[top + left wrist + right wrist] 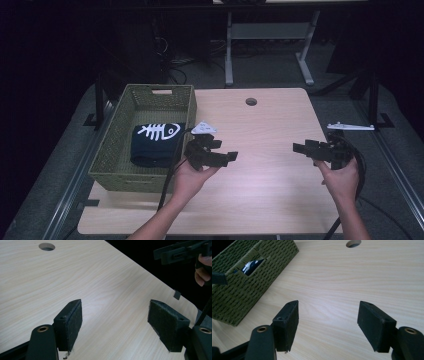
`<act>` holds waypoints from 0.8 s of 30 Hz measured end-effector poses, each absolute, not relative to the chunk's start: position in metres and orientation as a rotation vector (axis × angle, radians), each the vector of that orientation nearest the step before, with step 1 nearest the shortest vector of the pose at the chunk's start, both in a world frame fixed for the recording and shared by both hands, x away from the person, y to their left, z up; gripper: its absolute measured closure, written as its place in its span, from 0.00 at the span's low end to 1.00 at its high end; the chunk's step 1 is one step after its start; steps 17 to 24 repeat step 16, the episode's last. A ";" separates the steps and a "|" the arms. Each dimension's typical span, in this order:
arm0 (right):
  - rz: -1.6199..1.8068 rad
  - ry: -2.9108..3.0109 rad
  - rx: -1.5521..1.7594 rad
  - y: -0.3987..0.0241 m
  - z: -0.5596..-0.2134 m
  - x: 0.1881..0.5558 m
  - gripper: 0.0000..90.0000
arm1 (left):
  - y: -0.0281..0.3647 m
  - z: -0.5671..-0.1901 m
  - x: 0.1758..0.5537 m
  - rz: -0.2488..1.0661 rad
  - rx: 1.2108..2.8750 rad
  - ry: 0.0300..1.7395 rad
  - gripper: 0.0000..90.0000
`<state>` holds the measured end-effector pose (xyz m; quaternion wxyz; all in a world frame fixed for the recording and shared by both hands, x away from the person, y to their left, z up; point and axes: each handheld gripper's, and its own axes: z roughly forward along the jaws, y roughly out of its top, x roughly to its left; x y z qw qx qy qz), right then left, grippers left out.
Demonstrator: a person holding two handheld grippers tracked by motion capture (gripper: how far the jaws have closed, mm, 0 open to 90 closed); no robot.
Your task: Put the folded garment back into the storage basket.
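A green woven basket (116, 150) stands on the left of the wooden table (265, 130). Inside it lies a folded dark blue cloth (156, 144) with a white fish-skeleton print. My left gripper (231, 157) hovers just right of the basket, jaws open and pointing right, nothing between the pads (72, 323). My right gripper (299, 148) hangs over the table's right part, pointing left at the other one, open and empty too. In the right gripper view the basket (242, 282) sits at upper left, the cloth (252, 266) showing through its handle slot.
A round cable hole (251, 101) is near the table's far edge. A white flat part (350, 127) lies at the table's right edge. Black cables trail from both grippers toward the near edge. Metal rails run along both sides of the table.
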<state>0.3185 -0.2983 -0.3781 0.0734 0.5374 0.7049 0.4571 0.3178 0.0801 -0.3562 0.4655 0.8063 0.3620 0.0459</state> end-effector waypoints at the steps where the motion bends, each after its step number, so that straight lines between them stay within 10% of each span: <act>1: 1.368 2.114 1.623 -0.300 -0.380 0.317 0.37 | 0.079 -0.357 0.317 0.110 1.986 0.885 0.30; 24: 1.374 2.075 1.634 -0.319 -0.401 0.293 0.35 | 0.063 -0.379 0.301 0.104 2.013 0.847 0.29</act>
